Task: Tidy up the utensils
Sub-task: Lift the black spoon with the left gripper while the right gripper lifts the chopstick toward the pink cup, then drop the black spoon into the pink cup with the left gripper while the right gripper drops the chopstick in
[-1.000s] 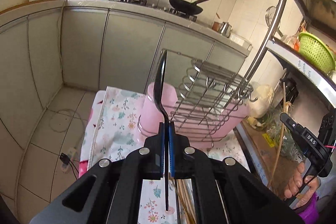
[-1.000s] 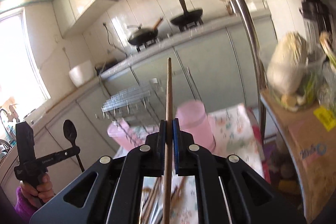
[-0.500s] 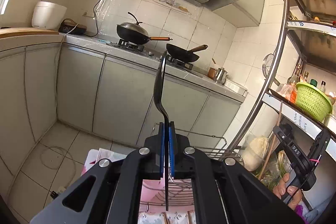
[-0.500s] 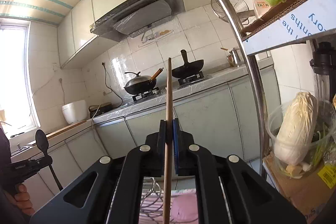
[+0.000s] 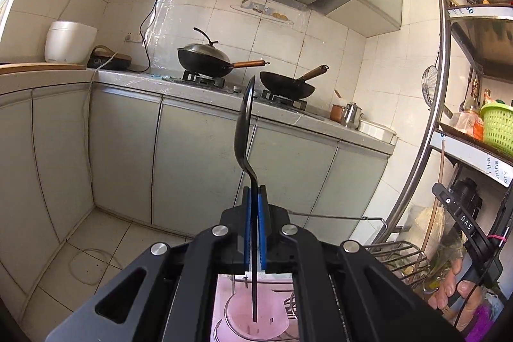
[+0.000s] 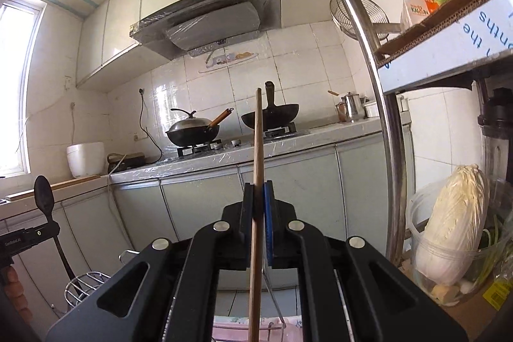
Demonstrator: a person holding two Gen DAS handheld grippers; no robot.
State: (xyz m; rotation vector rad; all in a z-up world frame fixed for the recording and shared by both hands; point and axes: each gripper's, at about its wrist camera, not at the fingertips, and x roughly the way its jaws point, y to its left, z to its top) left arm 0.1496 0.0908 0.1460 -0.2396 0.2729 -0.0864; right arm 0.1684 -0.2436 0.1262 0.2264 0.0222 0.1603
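Note:
My left gripper (image 5: 254, 193) is shut on the handle of a black spoon (image 5: 244, 124), whose bowl stands upright above the pads. The handle's lower end hangs over a pink cup (image 5: 256, 314) seen between the gripper's arms. My right gripper (image 6: 258, 191) is shut on a wooden chopstick (image 6: 257, 146) that stands nearly upright. In the right wrist view the black spoon (image 6: 44, 197) shows at the far left, held in the other gripper. In the left wrist view a hand (image 5: 455, 289) holds the right gripper's handle at the lower right.
A wire dish rack (image 5: 397, 255) sits below, beside the pink cup. A steel shelf post (image 5: 426, 156) rises on the right, with a green basket (image 5: 498, 125) and a cabbage (image 6: 455, 223) on the shelves. Across the floor stand grey cabinets (image 5: 198, 162) with two woks (image 5: 205, 60).
Both grippers have risen and tilted up. The floral cloth, the pink cup and the rack slid down to the bottom edge; the stove, tiles and hood now fill the views. Both grips stay shut.

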